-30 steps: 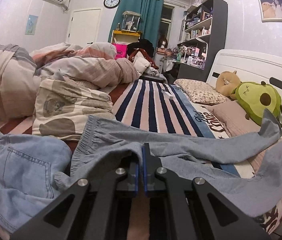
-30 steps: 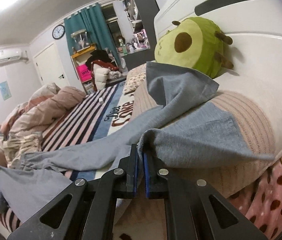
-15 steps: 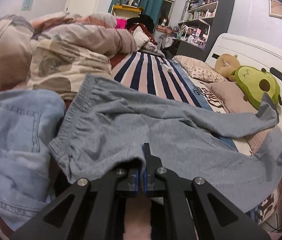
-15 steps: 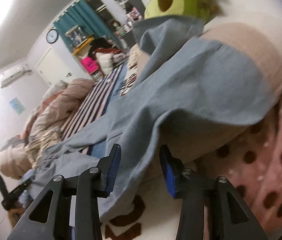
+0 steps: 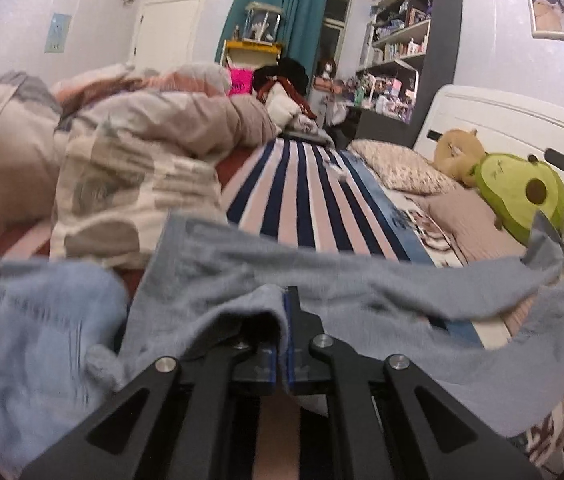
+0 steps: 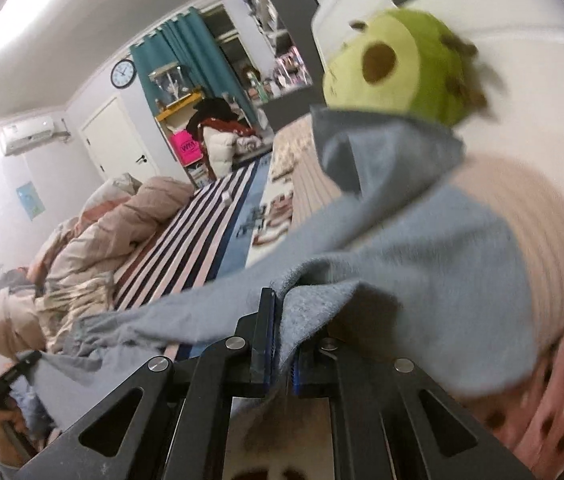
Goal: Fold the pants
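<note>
Lying across the striped bed (image 5: 302,196), grey pants (image 5: 362,292) stretch from the waistband beside a blue denim garment (image 5: 34,328) to leg ends draped over the beige pillow (image 6: 542,220), just below the avocado plush (image 6: 402,68). Left gripper (image 5: 285,320) is clamped on a raised fold near the waist. Right gripper (image 6: 278,332) is clamped on a leg hem beside that pillow.

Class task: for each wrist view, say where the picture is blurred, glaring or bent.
Left wrist view: jeans smeared, shelves bowed by fisheye. Right wrist view: ceiling light blown out, avocado toy and pillow motion-blurred, tongs sharp.
</note>
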{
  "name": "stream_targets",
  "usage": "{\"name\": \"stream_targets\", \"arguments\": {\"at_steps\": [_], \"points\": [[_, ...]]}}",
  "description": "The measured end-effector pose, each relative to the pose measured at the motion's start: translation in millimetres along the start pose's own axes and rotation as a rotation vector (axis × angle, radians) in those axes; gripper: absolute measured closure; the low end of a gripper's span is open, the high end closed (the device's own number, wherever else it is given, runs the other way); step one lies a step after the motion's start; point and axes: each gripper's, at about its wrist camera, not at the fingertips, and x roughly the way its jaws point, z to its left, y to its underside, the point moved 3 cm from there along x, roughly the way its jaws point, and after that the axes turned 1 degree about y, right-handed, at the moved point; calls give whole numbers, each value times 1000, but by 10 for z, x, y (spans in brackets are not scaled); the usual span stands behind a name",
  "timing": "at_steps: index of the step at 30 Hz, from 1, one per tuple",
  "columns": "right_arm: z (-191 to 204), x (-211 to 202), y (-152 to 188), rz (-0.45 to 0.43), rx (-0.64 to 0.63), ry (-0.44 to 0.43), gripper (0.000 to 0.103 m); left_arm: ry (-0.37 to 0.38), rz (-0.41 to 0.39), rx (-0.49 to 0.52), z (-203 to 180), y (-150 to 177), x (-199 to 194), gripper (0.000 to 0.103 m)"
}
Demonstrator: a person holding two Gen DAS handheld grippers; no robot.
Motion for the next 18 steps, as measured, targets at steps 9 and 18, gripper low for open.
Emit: {"name": "stream_targets", "arguments": {"at_steps": [9, 18], "points": [[-40, 886, -685, 101, -134, 160, 102, -129, -6, 51, -174, -560, 946, 102], [-20, 1680, -829, 183, -251, 266, 91, -241, 69, 145, -220, -728, 1943, 101]]}}
